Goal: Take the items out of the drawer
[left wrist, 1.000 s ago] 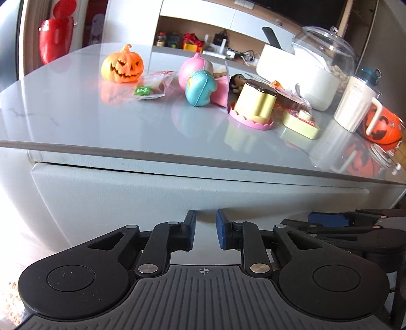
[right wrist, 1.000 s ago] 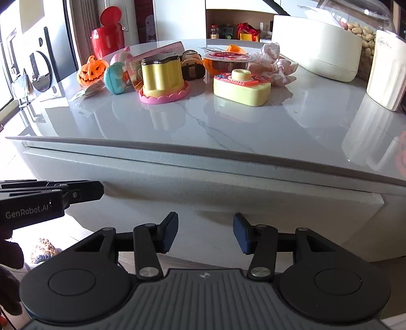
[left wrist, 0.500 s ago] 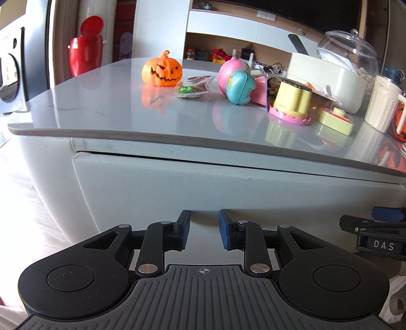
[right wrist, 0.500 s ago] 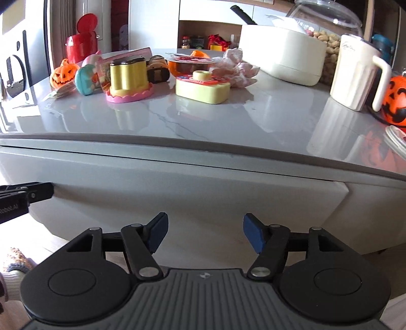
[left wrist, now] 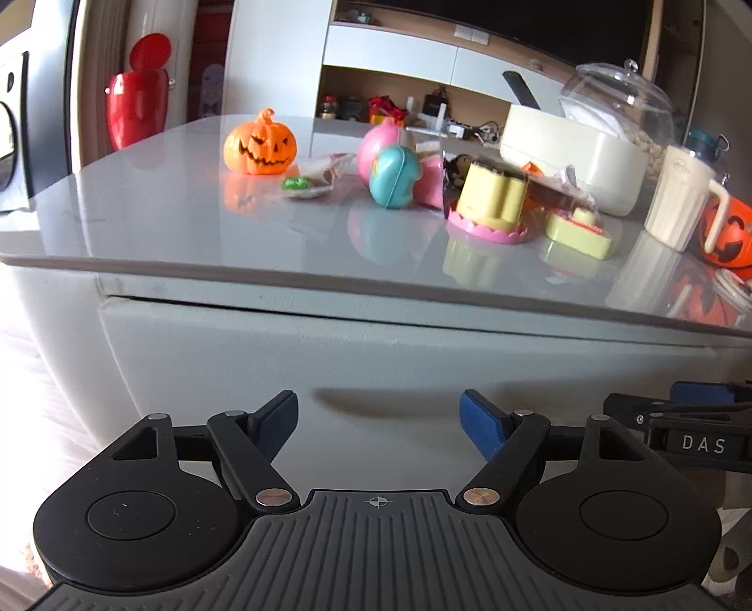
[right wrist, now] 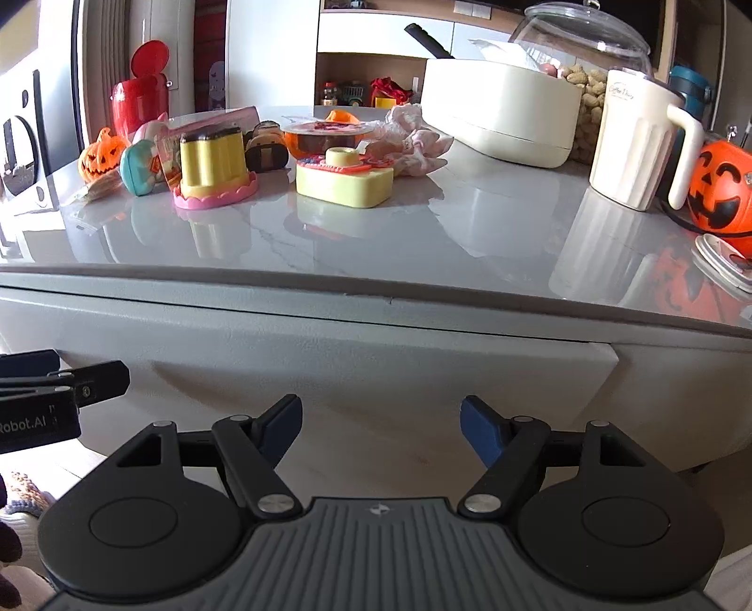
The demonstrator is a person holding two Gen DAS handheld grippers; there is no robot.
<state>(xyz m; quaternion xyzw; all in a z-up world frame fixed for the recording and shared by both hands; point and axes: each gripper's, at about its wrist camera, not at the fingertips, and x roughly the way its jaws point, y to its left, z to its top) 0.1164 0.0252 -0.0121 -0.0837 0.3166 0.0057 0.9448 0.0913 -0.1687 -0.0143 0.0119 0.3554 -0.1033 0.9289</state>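
Note:
A grey drawer front (left wrist: 329,348) (right wrist: 376,362) sits closed under the countertop edge, facing both grippers. My left gripper (left wrist: 378,420) points at the front's lower lip with its jaws opening and nothing between them. My right gripper (right wrist: 380,423) faces the same front further right, its jaws also opening and empty. Each gripper shows at the edge of the other's view. On the countertop (left wrist: 155,216) (right wrist: 470,235) lie toys: an orange pumpkin (left wrist: 260,149) (right wrist: 96,155), a teal egg (left wrist: 394,176), a yellow cake on a pink base (left wrist: 491,197) (right wrist: 214,164) and a yellow heart box (right wrist: 344,181).
A white container (right wrist: 500,113), a glass jar of peanuts (right wrist: 583,42), a cream jug (right wrist: 634,141) and a pumpkin bucket (right wrist: 719,188) stand at the back right. A red bin (left wrist: 136,108) stands at the far left. The drawer's right end (right wrist: 611,362) shows a gap.
Both grippers' jaws have spread much wider. Both views have tilted up a little, showing more of the countertop and less of the drawer front.

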